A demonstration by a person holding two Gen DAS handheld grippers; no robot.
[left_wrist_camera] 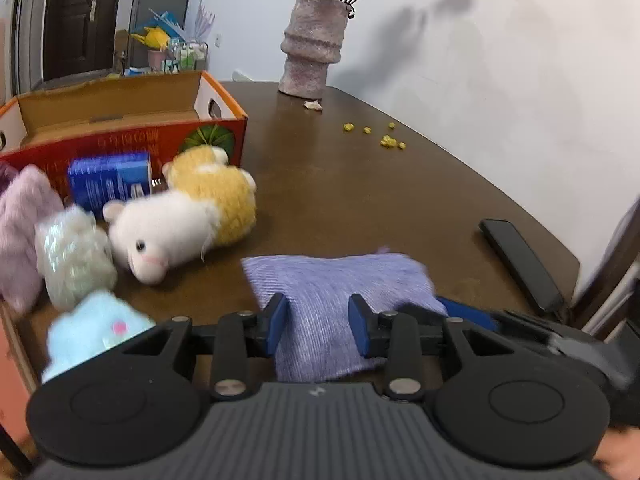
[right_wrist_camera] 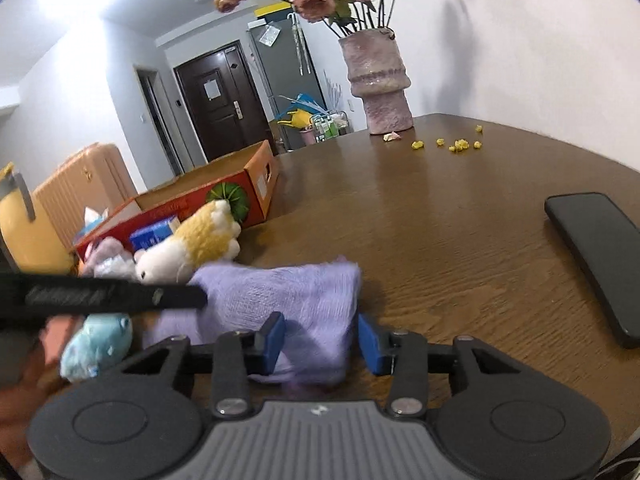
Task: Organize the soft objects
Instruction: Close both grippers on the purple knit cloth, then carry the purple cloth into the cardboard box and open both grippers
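Both grippers [left_wrist_camera: 319, 326] [right_wrist_camera: 322, 340] part-open — astride the lilac cloth [left_wrist_camera: 340, 300].

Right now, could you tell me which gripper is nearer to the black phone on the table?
Right. The right gripper straddles the purple cloth's phone-side end; the left gripper straddles it farther from the black phone.

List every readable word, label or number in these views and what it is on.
None can be read.
Orange box: pale printed characters along the front, too blurred.
Blue packet: fine white print, too small.
Door: a white notice, illegible.
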